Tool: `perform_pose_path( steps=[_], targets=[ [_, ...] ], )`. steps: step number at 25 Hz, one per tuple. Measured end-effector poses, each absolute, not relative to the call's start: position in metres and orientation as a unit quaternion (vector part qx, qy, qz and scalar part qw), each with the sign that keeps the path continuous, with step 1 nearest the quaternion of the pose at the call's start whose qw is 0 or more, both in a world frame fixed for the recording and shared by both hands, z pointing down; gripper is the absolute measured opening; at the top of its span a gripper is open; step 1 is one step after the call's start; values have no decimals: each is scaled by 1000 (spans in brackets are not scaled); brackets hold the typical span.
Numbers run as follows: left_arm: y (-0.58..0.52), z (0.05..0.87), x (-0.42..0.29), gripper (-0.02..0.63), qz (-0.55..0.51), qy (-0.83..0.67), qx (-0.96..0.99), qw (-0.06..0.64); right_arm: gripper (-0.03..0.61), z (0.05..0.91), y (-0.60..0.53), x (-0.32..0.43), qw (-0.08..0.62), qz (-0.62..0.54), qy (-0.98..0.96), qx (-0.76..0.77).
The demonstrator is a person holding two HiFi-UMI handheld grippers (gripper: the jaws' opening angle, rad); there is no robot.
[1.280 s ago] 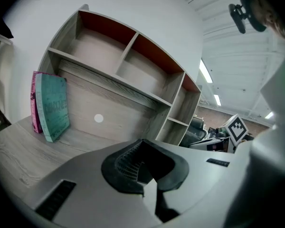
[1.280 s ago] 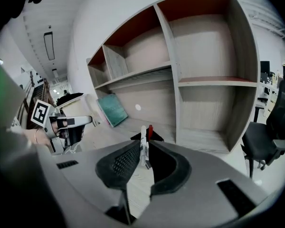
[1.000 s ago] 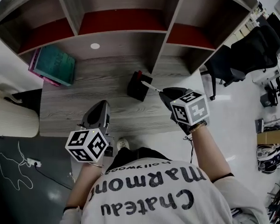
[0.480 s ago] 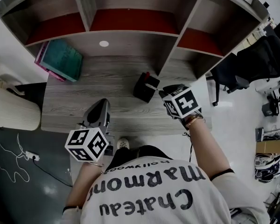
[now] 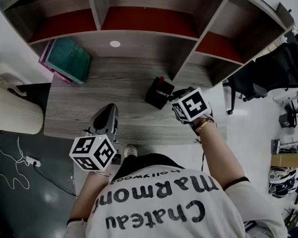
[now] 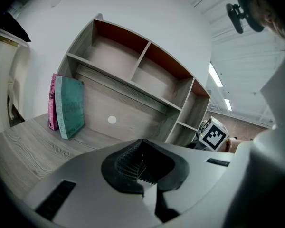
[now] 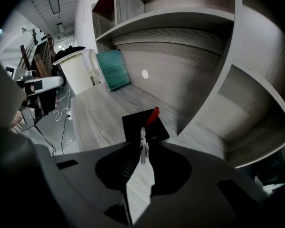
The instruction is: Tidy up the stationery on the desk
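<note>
A black pen holder (image 5: 158,93) stands on the grey wood desk (image 5: 89,103), with a red pen (image 5: 161,79) sticking up out of it. My right gripper (image 5: 171,95) hangs just right of the holder, tilted steeply down, shut on a white pen (image 7: 142,144). In the right gripper view that pen's tip points at the holder (image 7: 138,125), just short of the red pen (image 7: 153,114). My left gripper (image 5: 107,110) hovers over the desk's front edge, well left of the holder. Its jaws look closed, with nothing between them (image 6: 143,172).
A teal book (image 5: 68,59) and a pink one (image 5: 43,57) lean against the back at the desk's far left. An open shelf unit (image 5: 139,33) rises behind the desk, one upright (image 5: 181,63) right behind the holder. Black chairs (image 5: 268,66) stand to the right.
My right gripper has come left and down with the white pen, close up to the pen holder. The left gripper has stayed where it was.
</note>
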State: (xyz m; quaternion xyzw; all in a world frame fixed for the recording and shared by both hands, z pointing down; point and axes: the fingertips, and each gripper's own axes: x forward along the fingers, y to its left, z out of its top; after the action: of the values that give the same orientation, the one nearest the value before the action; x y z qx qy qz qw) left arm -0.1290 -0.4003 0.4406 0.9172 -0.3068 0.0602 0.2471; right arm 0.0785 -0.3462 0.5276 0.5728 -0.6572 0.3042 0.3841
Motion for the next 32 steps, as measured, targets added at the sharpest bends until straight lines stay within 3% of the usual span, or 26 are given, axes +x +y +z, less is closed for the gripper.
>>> perform_pose_path(
  steps=[32],
  targets=[
    [-405, 443, -139, 12, 67, -319, 913, 246, 74, 532, -363, 76, 358, 310, -661, 583]
  ],
)
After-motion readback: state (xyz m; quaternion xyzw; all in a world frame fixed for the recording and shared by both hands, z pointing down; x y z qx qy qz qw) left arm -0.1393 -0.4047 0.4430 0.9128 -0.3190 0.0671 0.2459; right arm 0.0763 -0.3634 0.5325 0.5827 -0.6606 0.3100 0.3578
